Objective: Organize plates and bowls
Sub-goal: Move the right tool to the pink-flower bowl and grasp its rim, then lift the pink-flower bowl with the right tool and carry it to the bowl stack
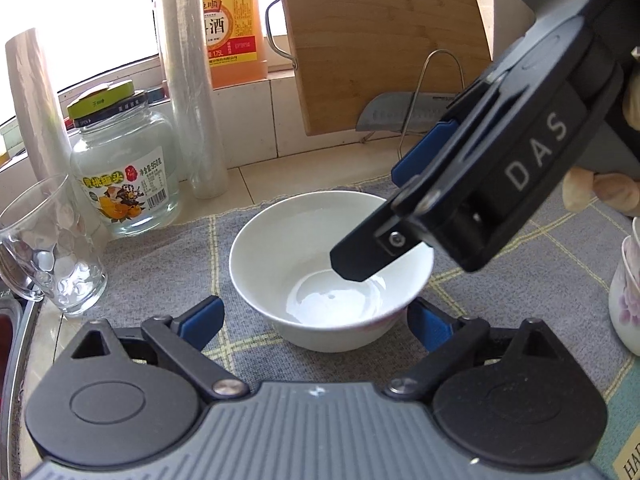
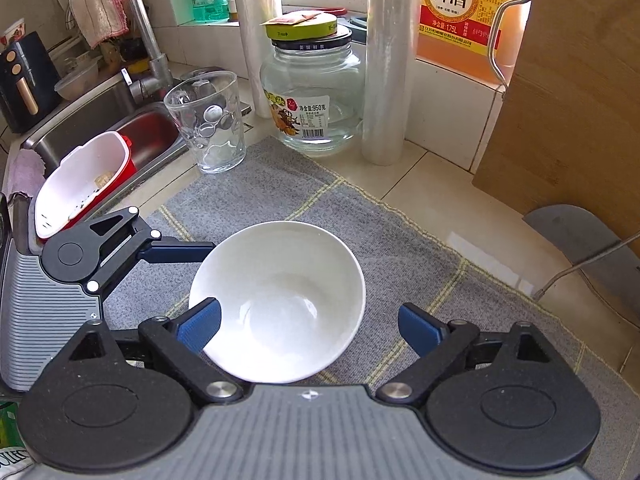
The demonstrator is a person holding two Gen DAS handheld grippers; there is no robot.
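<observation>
Squarely on the grey checked mat (image 2: 400,240) sits 1 white bowl (image 2: 280,300), upright and empty, the mat spread over the tiled table (image 2: 420,176). Both tools stand open around it. From its own camera the left tool (image 1: 316,320) has its blue pads on either side of the bowl's base, neither pressing on it. The right tool (image 2: 308,328) comes in from above; its left pad overlaps the bowl's near rim in its own view, its right pad stands clear, and nothing is gripped. In the left wrist view 1 finger (image 1: 360,260) of the right tool hangs over the bowl's inside; whether it touches the rim cannot be told. Behind the mat stand a clear drinking glass (image 2: 208,128), a labelled glass jar (image 2: 312,104) with a green lid, a roll of cling film (image 2: 386,60) and an orange bottle (image 2: 464,12). A wooden cutting board (image 1: 384,44) leans at the back, and a sink (image 2: 104,120) with a tap lies to the left
</observation>
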